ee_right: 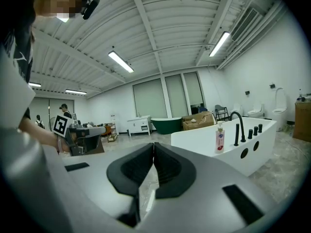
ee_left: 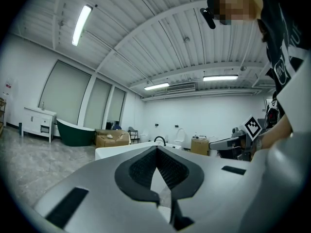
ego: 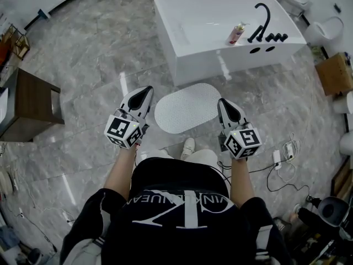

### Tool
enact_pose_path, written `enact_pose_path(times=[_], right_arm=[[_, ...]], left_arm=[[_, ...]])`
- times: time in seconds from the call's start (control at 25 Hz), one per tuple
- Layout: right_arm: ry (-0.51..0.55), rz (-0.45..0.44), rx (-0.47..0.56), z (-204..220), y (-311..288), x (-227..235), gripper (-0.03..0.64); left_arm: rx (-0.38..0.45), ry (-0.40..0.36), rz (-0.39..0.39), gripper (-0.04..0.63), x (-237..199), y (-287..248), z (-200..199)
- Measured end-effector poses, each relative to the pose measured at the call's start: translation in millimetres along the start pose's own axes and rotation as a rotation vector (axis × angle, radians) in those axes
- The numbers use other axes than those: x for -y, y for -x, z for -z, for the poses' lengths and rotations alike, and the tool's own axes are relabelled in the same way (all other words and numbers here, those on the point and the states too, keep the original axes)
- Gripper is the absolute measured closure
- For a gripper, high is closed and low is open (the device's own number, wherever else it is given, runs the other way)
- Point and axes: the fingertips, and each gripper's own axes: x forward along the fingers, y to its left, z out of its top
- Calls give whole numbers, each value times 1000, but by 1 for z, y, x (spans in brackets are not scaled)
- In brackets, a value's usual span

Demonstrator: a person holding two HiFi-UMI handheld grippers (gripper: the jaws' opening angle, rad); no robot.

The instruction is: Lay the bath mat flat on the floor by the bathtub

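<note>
The white oval bath mat [ego: 187,107] lies flat on the grey marble floor just in front of the white bathtub [ego: 220,32]. My left gripper [ego: 144,93] hovers at the mat's left end, and my right gripper [ego: 223,104] at its right end. Both are raised off the mat and point toward the tub. In the left gripper view the left gripper [ee_left: 156,148] has its jaws closed tip to tip with nothing between them. The right gripper [ee_right: 153,144] shows the same in its own view. Neither gripper view shows the mat.
A pink bottle [ego: 236,35] and a black faucet [ego: 262,21] stand on the tub's rim. A dark wooden cabinet [ego: 30,106] is at the left and a cardboard box [ego: 335,73] at the right. Cables and a charger [ego: 281,159] lie on the floor near my right side.
</note>
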Motion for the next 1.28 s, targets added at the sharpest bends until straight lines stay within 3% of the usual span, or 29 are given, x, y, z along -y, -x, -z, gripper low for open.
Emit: enact_pose_path(times=[0.56, 0.76, 1.28], right_arm=[[12, 37, 69, -22, -21, 13, 591], [10, 50, 69, -21, -23, 12, 591], [-40, 36, 66, -7, -34, 1, 591]], left_arm=[[45, 5, -34, 581, -31, -16, -26], [51, -31, -29, 581, -31, -17, -32], [35, -25, -24, 581, -43, -13, -29]])
